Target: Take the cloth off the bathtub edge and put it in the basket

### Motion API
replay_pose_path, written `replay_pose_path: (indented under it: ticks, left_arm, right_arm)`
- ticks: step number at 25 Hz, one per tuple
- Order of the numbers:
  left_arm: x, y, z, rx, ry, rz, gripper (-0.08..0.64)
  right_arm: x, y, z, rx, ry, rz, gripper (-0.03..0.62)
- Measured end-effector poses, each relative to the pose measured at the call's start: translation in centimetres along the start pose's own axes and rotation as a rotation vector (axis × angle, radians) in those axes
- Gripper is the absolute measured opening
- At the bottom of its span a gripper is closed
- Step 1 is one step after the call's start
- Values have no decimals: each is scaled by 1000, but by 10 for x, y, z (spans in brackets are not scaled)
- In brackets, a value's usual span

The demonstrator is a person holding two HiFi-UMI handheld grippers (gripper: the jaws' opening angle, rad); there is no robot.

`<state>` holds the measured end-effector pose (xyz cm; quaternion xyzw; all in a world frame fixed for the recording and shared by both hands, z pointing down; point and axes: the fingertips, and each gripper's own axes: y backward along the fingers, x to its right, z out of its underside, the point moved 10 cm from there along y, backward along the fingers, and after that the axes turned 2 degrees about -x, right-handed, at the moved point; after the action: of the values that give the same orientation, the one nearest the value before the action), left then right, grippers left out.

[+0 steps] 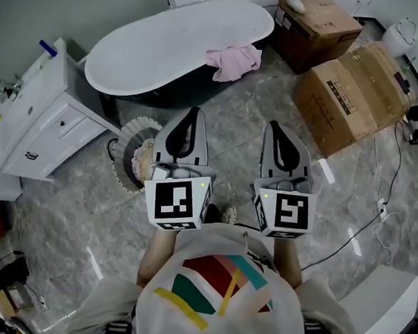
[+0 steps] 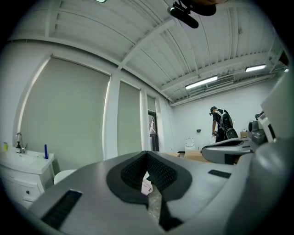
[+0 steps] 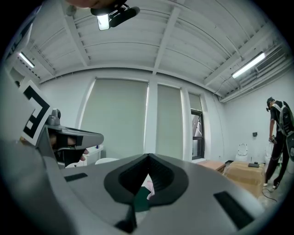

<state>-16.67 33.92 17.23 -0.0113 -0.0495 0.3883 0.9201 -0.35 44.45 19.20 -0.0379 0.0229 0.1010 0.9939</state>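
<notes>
While left tool [image 1: 192, 111] and right tool [image 1: 275, 124] hover pressed together, empty — pre-reach | cloth [image 1: 234, 61] draped on far bathtub [image 1: 104, 77] edge | basket [image 1: 129, 132] left

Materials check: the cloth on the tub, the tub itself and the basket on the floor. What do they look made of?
Cloth: soft pink fabric, maybe terry. It is matte and drapes in rumpled folds.
Bathtub: smooth white on top with a dark outer wall, likely acrylic or enamel. The even, faint sheen doesn't show which.
Basket: seems fabric-trimmed, going by the pale frilly rim. The body material is unclear.
</notes>
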Motion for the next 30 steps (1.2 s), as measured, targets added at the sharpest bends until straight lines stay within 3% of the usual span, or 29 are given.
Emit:
replay_pose_path:
  ticks: [6,15,25,30]
  left_arm:
    - [-2,-2,-7,23,-20,-27,18]
    - [3,-10,-11,40,7,-25,18]
    - [18,-57,-11,83,2,70,18]
    - [20,-72,-7,69,15,82,18]
  right_arm:
    - [-6,6,2,9,0,-118,12]
    - [19,19,-8,49,-6,-58,12]
    - [34,6,1,16,15,-61,12]
    - [41,0,4,10,30,-57,12]
